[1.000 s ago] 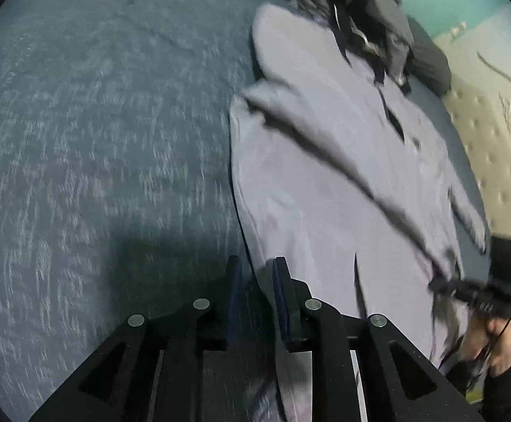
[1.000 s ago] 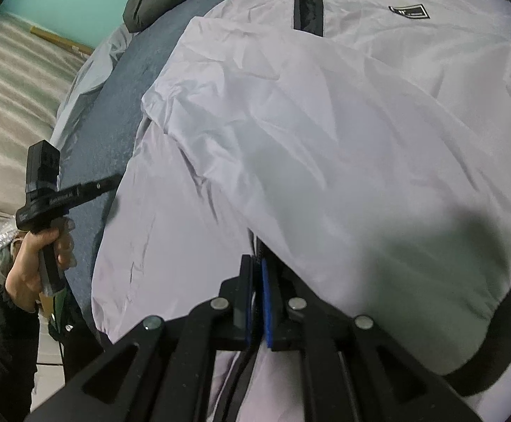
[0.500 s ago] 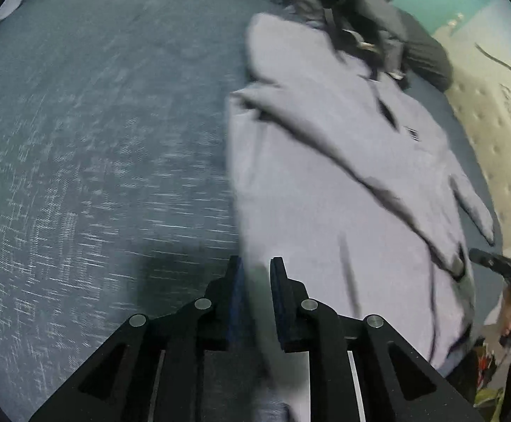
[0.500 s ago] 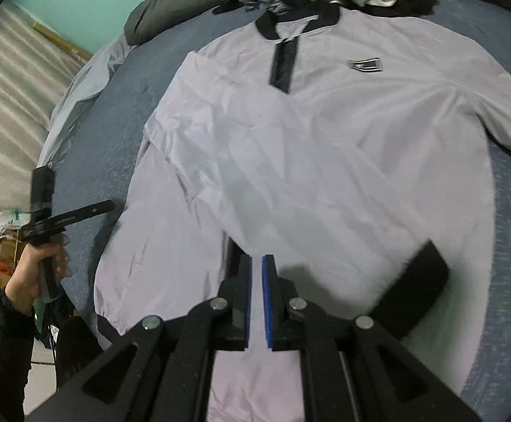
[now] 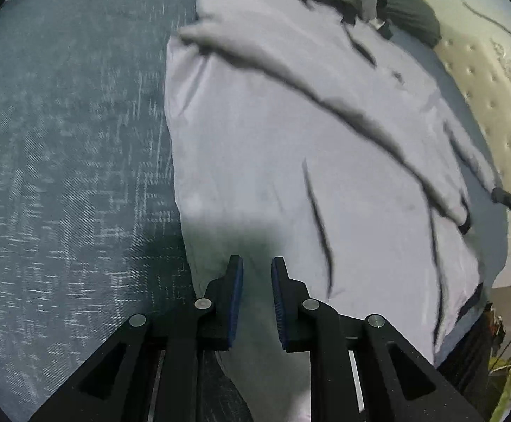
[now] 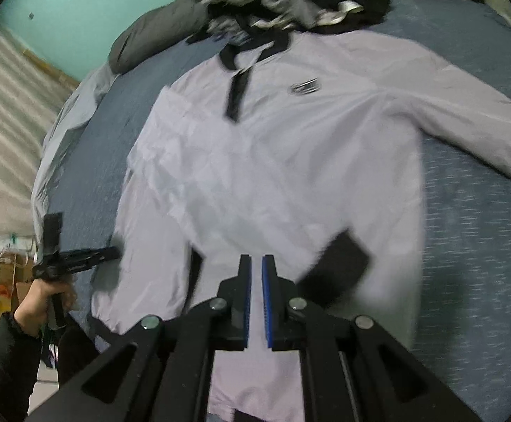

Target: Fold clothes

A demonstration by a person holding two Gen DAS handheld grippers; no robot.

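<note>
A pale lilac long-sleeved shirt (image 6: 273,161) with a black collar and placket lies face up on the blue-grey bedspread (image 6: 473,246). One sleeve is folded across the body, and its black cuff (image 6: 336,263) rests on the lower front. The other sleeve (image 6: 466,130) stretches out to the right. My right gripper (image 6: 256,267) hovers above the lower front, its pads nearly together with nothing between them. My left gripper (image 5: 257,270) hangs over the shirt (image 5: 290,176) near its edge. Its jaws stand a narrow gap apart and pinch no fabric. From the right wrist view the left gripper (image 6: 113,253) sits at the shirt's left side.
A heap of dark clothes (image 6: 290,3) and a dark grey pillow (image 6: 157,38) lie beyond the collar. A cream tufted surface (image 5: 494,88) borders the bed on one side. Boxes and clutter (image 6: 5,274) stand off the bed behind the person's hand (image 6: 40,299).
My right gripper let go of the folded sleeve, leaving the cuff on the shirt, and rose back from it. My left gripper slid sideways from the bedspread edge over the shirt.
</note>
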